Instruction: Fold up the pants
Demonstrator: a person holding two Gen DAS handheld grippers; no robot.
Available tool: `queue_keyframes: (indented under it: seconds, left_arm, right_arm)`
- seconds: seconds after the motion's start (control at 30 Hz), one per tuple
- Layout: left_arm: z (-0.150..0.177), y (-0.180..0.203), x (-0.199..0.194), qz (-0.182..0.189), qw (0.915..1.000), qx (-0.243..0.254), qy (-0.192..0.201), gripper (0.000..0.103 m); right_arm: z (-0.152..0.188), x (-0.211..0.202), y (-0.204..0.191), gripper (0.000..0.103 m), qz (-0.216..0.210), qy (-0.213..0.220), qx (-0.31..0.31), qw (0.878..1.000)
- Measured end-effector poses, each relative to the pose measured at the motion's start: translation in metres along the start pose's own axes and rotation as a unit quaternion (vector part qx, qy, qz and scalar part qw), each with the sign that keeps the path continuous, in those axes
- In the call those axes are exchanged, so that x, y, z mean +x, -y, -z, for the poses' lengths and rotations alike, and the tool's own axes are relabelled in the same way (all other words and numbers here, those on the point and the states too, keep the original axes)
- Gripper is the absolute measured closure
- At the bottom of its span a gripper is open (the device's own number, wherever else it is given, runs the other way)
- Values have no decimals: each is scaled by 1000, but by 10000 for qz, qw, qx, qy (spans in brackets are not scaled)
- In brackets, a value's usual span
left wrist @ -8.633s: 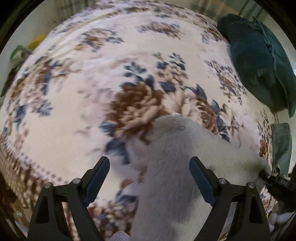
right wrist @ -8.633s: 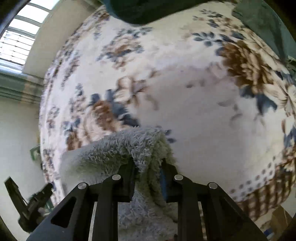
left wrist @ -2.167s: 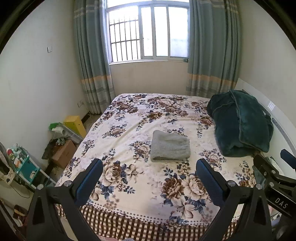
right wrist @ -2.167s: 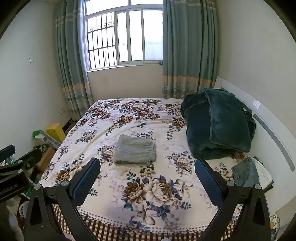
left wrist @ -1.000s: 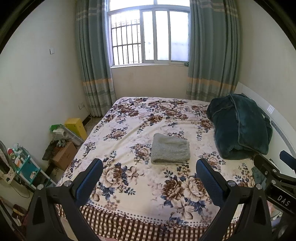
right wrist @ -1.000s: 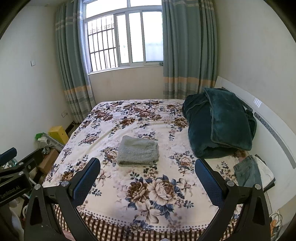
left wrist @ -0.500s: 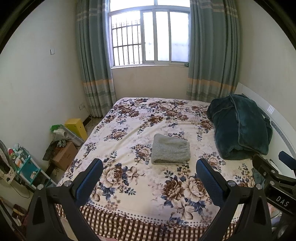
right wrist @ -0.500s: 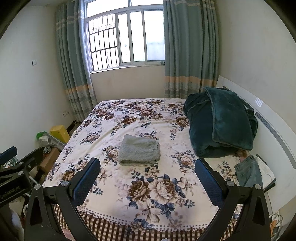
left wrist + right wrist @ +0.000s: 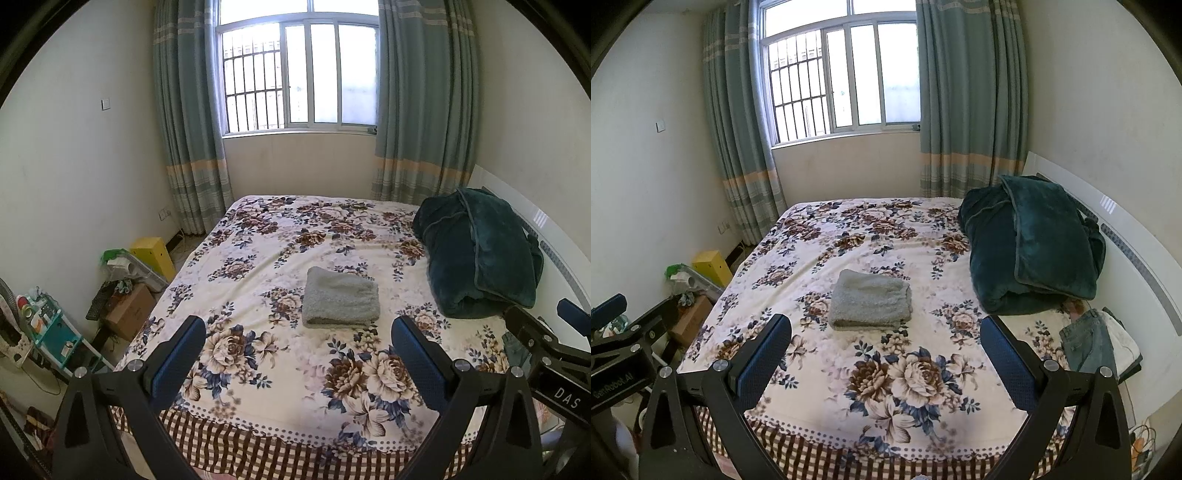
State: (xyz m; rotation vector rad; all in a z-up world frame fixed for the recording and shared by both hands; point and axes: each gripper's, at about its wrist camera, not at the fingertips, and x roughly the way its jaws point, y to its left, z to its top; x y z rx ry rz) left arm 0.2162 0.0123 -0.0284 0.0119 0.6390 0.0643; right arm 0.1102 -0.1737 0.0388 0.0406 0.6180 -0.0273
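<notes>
The grey fluffy pants (image 9: 340, 302) lie folded in a neat rectangle in the middle of the floral bed (image 9: 258, 373). They also show in the right wrist view (image 9: 870, 305). My left gripper (image 9: 297, 328) is open and empty, held back near the foot of the bed, well short of the pants. My right gripper (image 9: 886, 328) is open and empty too, at the same distance. The right gripper's body (image 9: 546, 350) shows at the right edge of the left wrist view, and the left gripper's body (image 9: 620, 343) at the left edge of the right wrist view.
A dark green blanket (image 9: 480, 254) is piled at the bed's right side by the white headboard (image 9: 1137, 258). Folded jeans (image 9: 1087, 345) lie at the bed's right corner. Boxes, a yellow bin (image 9: 153, 253) and clutter stand on the floor at left. A curtained window (image 9: 299, 77) is behind.
Over the last second both views have barely shifted. Both grippers stay open and far back from the bed, and the folded pants have not moved.
</notes>
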Motion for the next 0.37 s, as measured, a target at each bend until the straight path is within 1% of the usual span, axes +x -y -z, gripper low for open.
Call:
queue_keyframes:
  seconds: [0.3, 0.37]
  left_arm:
    - [2, -1, 0, 6, 10000, 2, 31, 0]
    - [-3, -1, -1, 13, 10000, -4, 32, 0]
  right_arm:
    - [3, -2, -4, 0, -6, -7, 20, 10000]
    - [3, -3, -4, 0, -6, 2, 29, 10000]
